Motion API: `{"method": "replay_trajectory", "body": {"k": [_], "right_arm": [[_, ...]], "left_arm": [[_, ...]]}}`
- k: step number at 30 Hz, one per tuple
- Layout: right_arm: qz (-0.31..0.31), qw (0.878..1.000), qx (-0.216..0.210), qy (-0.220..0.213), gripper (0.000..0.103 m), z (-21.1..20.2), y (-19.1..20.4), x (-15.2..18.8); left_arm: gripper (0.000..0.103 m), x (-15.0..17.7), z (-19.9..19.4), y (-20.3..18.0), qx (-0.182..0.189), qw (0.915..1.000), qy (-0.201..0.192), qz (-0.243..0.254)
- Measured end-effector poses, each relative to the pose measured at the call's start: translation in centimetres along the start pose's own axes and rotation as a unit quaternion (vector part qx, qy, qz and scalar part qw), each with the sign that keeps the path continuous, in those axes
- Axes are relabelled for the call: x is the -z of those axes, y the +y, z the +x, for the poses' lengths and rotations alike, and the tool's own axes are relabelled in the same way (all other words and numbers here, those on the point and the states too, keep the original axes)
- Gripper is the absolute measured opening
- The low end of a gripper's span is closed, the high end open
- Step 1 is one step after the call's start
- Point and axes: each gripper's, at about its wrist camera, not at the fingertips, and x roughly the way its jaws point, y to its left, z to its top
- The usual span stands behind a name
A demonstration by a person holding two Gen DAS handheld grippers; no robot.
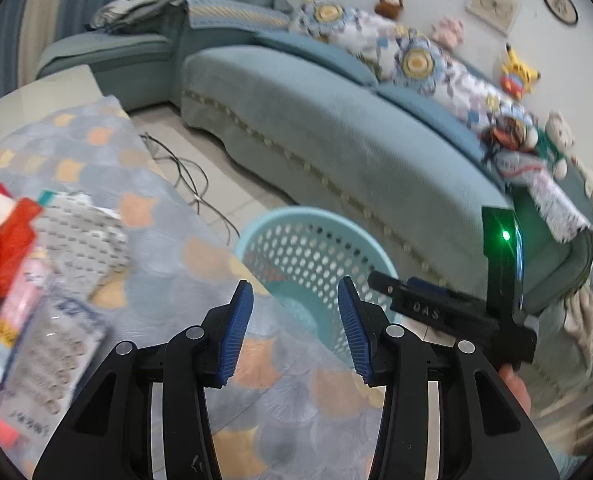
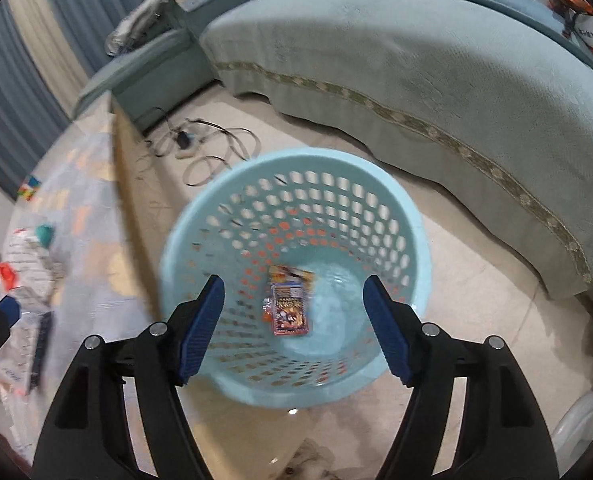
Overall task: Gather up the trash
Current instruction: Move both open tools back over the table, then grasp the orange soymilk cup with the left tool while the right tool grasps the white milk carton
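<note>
- Left gripper (image 1: pixel 294 330) is spread and empty over the table (image 1: pixel 168 248) edge; right gripper (image 2: pixel 292 328) is spread and empty above the bin (image 2: pixel 412 216).
- One wrapper (image 2: pixel 290 304) lies in the bin; more packets (image 1: pixel 52 344) lie on the table.
- The packets are probably light, crinkly and slippery; pinch a raised edge.

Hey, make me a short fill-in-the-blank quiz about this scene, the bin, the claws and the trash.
1. The right claw hangs open above the light blue ____.
2. At the bottom of the bin lies one snack ____.
3. Both claws hold ____.
4. The rest of the trash lies on the patterned ____, left of the left claw.

Missing words: bin; wrapper; nothing; tablecloth
</note>
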Motion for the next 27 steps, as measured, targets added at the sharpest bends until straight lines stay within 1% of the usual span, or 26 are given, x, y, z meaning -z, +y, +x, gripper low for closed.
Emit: {"method": "replay_trajectory", "body": {"k": [3,8,11,14,15,17,19,21,23,24,25,26,27], "right_arm": [[-0.031,0.999,-0.031,-0.012,0.068,-2.1,3.8,0.4],[-0.099,0.991,-0.092,-0.024,0.069,-4.8,12.0,2.0],[-0.131,0.984,-0.12,-0.014,0.076,-4.9,16.6,3.2],[-0.155,0.978,-0.142,-0.001,0.078,-4.4,20.7,4.5],[-0.158,0.977,-0.144,0.003,0.079,-4.2,21.6,4.8],[-0.165,0.974,-0.152,0.024,0.08,-3.0,23.8,5.4],[-0.163,0.973,-0.156,0.044,0.081,-1.8,25.5,6.2],[-0.152,0.973,-0.158,0.068,0.083,-0.5,26.5,6.4],[-0.136,0.973,-0.162,0.089,0.084,0.7,27.0,6.7],[-0.122,0.973,-0.164,0.104,0.084,1.5,27.2,6.7],[-0.113,0.973,-0.164,0.113,0.084,1.9,27.3,6.7],[-0.104,0.973,-0.165,0.123,0.084,2.4,27.2,6.7],[-0.096,0.973,-0.164,0.13,0.084,2.7,27.3,6.9]], "left_arm": [[0.043,-0.1,-2.6,0.9,-0.006,0.9996,-0.026,-0.014],[0.043,0.8,-8.2,4.7,-0.04,0.9957,-0.069,-0.047],[0.043,1.8,-11.6,7.8,-0.071,0.9904,-0.092,-0.075],[0.048,3.0,-14.8,11.6,-0.103,0.9823,-0.112,-0.11],[0.049,3.6,-16.0,13.3,-0.12,0.978,-0.117,-0.124],[0.049,4.3,-17.5,15.4,-0.145,0.9711,-0.124,-0.144],[0.049,5.3,-19.3,18.1,-0.172,0.9611,-0.133,-0.17],[0.049,6.1,-20.8,20.4,-0.197,0.9512,-0.138,-0.193],[0.049,6.7,-21.8,21.9,-0.225,0.9424,-0.139,-0.205],[0.051,6.9,-22.1,22.5,-0.234,0.9391,-0.139,-0.21],[0.055,7.3,-22.6,23.2,-0.249,0.9328,-0.14,-0.219],[0.07,7.6,-22.9,23.7,-0.264,0.9263,-0.143,-0.228],[0.08,8.0,-23.4,24.4,-0.282,0.9164,-0.148,-0.242]]}}
